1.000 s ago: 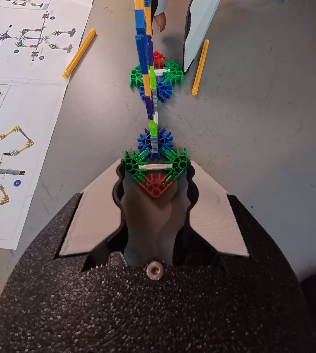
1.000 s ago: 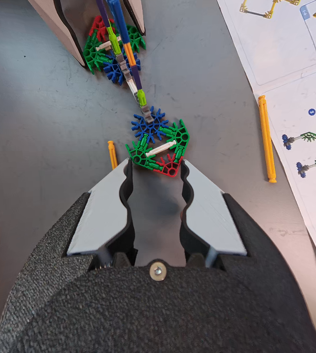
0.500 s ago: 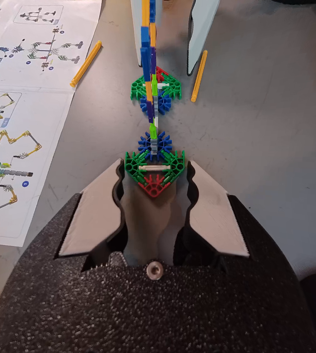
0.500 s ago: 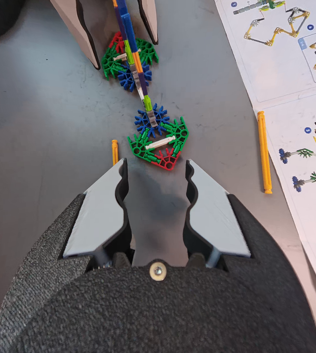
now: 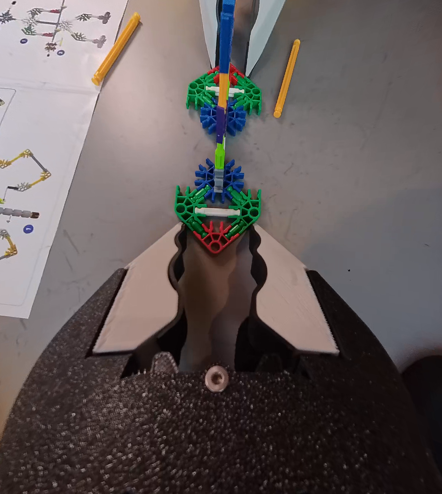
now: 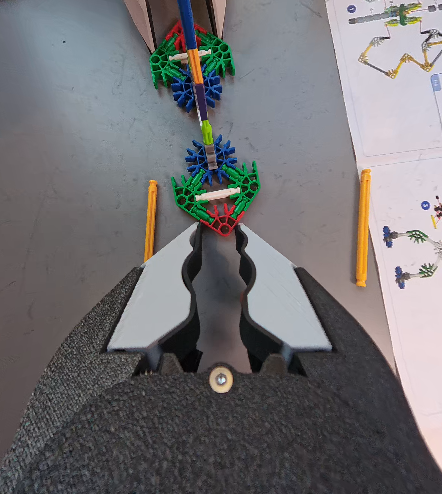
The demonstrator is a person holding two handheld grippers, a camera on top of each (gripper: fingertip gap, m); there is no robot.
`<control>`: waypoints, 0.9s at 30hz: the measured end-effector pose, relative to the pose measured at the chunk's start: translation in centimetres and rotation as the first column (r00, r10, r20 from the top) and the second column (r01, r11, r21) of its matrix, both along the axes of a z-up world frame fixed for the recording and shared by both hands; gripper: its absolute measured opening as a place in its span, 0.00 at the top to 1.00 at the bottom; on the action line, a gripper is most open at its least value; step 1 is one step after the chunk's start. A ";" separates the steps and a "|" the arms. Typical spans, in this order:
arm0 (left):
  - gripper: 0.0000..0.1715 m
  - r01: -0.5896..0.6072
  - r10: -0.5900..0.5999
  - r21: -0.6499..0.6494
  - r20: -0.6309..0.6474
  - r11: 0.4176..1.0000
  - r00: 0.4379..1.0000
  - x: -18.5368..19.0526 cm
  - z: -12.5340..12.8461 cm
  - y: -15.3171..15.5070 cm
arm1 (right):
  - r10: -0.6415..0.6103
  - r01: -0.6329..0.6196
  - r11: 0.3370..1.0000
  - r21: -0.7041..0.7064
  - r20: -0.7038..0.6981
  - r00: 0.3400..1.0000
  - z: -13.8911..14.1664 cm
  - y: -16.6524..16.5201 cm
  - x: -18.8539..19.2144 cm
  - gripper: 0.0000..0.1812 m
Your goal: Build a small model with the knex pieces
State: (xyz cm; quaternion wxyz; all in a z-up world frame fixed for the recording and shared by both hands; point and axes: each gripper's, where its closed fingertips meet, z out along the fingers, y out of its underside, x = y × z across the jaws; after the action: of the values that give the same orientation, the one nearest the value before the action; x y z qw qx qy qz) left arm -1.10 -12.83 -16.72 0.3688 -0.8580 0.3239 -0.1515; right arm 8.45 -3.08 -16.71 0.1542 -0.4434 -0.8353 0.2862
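Both grippers face each other across a grey tabletop point(image 5: 374, 187). The left gripper point(image 5: 217, 232) and the right gripper point(image 6: 218, 227) each have fingers spread around one red-tipped end of the multicoloured plastic rod-and-connector model point(image 5: 218, 205), not pinching. Any squeeze should be centred. A printed instruction sheet point(image 6: 414, 133) lies beside it.

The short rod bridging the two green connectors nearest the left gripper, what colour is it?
White, clearest in the left wrist view.

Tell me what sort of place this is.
Probably a workbench or hobby table set up for building a toy construction kit. A scuffed grey tabletop carries a part-built rod-and-connector model, loose yellow rods and an illustrated instruction sheet laid flat beside it.
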 end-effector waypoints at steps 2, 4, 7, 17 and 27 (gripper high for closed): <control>0.73 -0.002 0.002 -0.001 -0.002 1.000 1.000 0.0 0.0 0.0 | -0.001 0.001 1.000 -0.008 -0.004 1.000 0.0 0.0 0.0 0.88; 0.73 0.000 0.000 -0.004 -0.006 1.000 1.000 0.0 0.0 0.1 | 0.003 -0.003 1.000 -0.004 -0.006 1.000 0.0 -0.1 -0.1 0.88; 0.74 -0.001 0.001 -0.011 -0.006 1.000 1.000 0.1 0.0 0.2 | 0.012 -0.012 1.000 0.004 0.001 1.000 0.1 -0.3 -0.2 0.89; 0.73 -0.002 0.002 -0.020 -0.017 1.000 1.000 0.0 0.0 0.2 | 0.004 -0.005 1.000 0.028 0.034 0.999 0.0 -0.2 -0.2 0.88; 0.66 -0.048 0.045 0.072 0.050 0.996 0.998 -1.0 2.0 0.2 | -0.217 0.220 0.975 0.028 -0.091 0.972 3.7 5.5 -2.2 0.83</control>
State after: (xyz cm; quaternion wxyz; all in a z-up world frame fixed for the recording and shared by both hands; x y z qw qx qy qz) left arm -2.10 -12.67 -14.73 0.4110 -0.8473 0.3001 -0.1518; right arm 6.29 2.40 -13.05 0.2295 -0.5166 -0.7791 0.2710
